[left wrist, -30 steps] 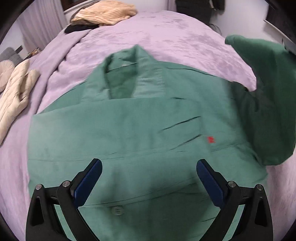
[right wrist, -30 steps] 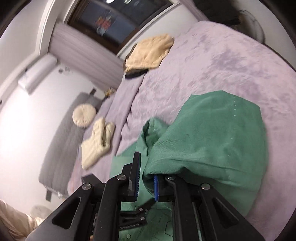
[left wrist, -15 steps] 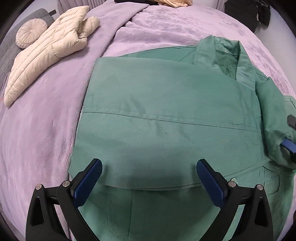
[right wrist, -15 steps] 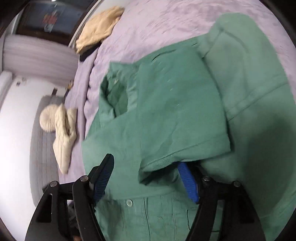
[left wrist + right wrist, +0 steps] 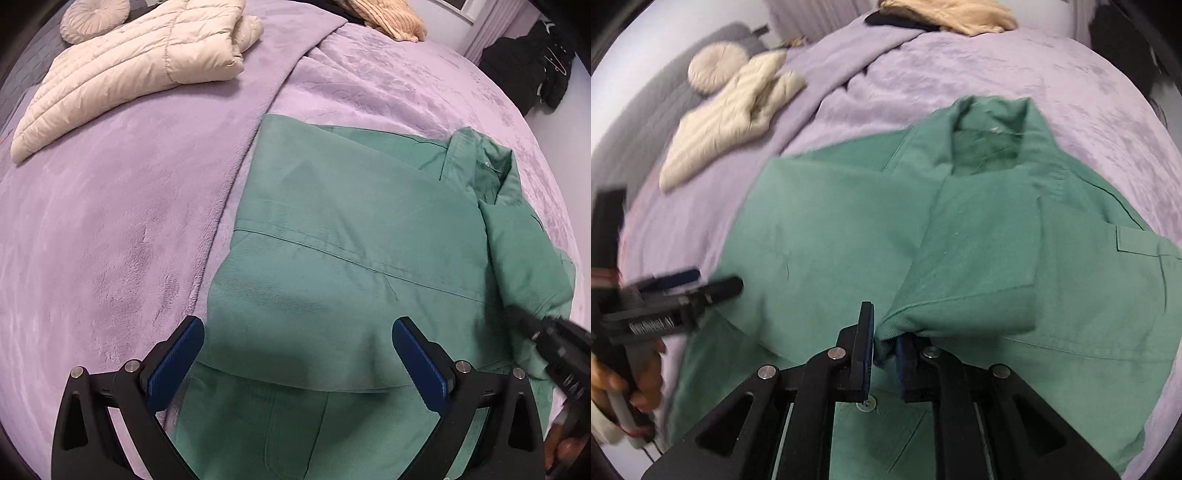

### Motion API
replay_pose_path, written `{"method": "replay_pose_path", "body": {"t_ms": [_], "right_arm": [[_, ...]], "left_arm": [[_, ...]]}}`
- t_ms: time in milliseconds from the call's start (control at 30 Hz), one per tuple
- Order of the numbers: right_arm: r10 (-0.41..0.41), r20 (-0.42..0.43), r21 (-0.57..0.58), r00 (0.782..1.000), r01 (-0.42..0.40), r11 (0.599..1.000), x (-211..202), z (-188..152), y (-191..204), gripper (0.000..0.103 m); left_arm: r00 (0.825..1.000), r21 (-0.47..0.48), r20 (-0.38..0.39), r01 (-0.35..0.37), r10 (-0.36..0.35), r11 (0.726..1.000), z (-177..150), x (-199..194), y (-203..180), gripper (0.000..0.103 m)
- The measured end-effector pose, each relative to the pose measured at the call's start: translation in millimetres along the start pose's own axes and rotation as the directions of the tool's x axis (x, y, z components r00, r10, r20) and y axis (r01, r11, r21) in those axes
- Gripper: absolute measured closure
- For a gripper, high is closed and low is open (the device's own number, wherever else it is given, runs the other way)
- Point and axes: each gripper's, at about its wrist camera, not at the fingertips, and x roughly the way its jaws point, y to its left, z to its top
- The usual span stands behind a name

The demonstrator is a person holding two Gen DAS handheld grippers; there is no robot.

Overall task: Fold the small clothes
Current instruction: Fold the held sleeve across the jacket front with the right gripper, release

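A green collared shirt [image 5: 343,236] lies on the purple bed, both sleeves folded in over its front; it also shows in the right wrist view [image 5: 831,236]. My left gripper [image 5: 297,358] is open and empty, hovering over the folded left sleeve's cuff edge. My right gripper [image 5: 884,347] is nearly shut on the cuff of the right sleeve [image 5: 975,280], which lies folded across the shirt. The right gripper's tip shows in the left wrist view [image 5: 543,332]; the left gripper shows in the right wrist view [image 5: 676,291].
A cream puffer jacket [image 5: 140,66] and a round cushion [image 5: 96,18] lie at the far left of the purple bedspread [image 5: 110,221]. A tan sweater [image 5: 388,18] lies at the far edge. Dark clothes [image 5: 528,66] hang at the back right.
My right gripper laid the sleeve over the shirt, opened briefly, and has closed on its cuff again. My left gripper swung left over the left side.
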Motion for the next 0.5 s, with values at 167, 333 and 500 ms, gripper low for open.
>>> {"method": "replay_pose_path", "body": {"t_ms": [167, 333, 500], "right_arm": [[0.123, -0.022, 0.104, 0.992, -0.12, 0.987, -10, -36, -12, 0.037], [0.185, 0.017, 0.356, 0.983, -0.179, 0.917, -40, -82, -71, 0.035], [0.187, 0.071, 0.573, 0.98, -0.193, 0.797, -61, -134, -130, 0.034]], "left_arm": [[0.993, -0.027, -0.058, 0.098, -0.099, 0.995, 0, 8, -2, 0.001], [0.974, 0.058, -0.073, 0.221, -0.216, 0.974, -2, 1, -48, 0.001], [0.986, 0.323, 0.006, 0.154, -0.165, 0.934, -12, -11, -135, 0.001]]}}
